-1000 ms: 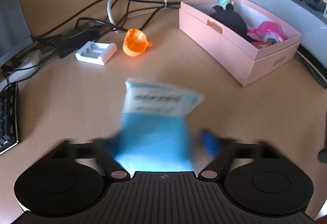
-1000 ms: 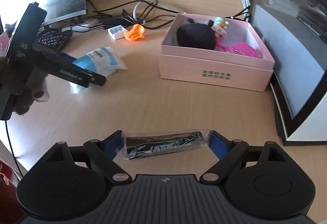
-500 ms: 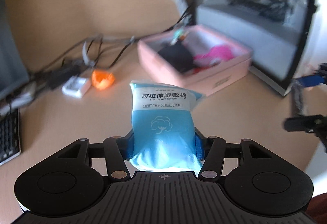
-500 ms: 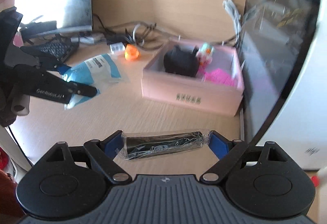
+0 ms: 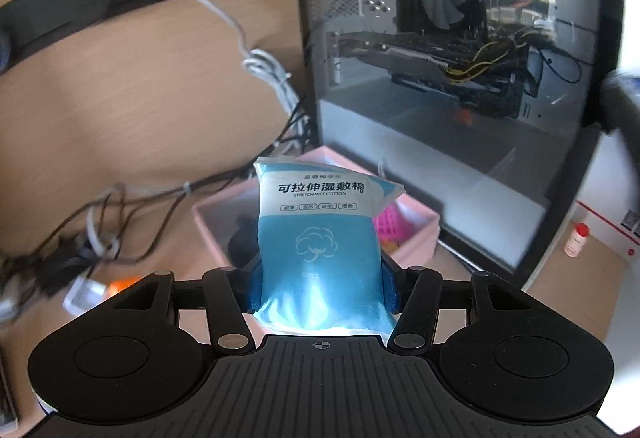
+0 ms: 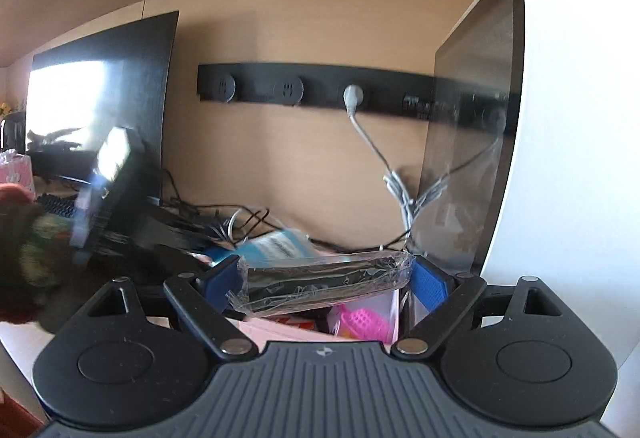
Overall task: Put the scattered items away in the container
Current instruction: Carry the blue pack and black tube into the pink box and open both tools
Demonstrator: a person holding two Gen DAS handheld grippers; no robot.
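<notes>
My left gripper (image 5: 320, 288) is shut on a blue and white cotton pad packet (image 5: 320, 238), held upright in the air in front of the pink box (image 5: 416, 244). The box holds a black item (image 5: 242, 242) and a pink plastic item (image 5: 386, 224). My right gripper (image 6: 326, 280) is shut on a black roll in clear wrap (image 6: 324, 280), held crosswise right over the pink box (image 6: 280, 330). The blue packet (image 6: 276, 244) and the left gripper (image 6: 120, 198) show blurred behind and to the left.
A glass-sided PC case (image 5: 460, 78) stands right behind the box. Cables (image 5: 132, 206) trail left of the box, with an orange toy (image 5: 124, 284) and a white battery holder (image 5: 84, 298) on the desk. A monitor (image 6: 100, 118) and keyboard (image 6: 60, 204) stand at left.
Both grippers rose and moved toward the pink box with their items. The left one lifted the blue packet off the desk; the right one now hangs over the box.
</notes>
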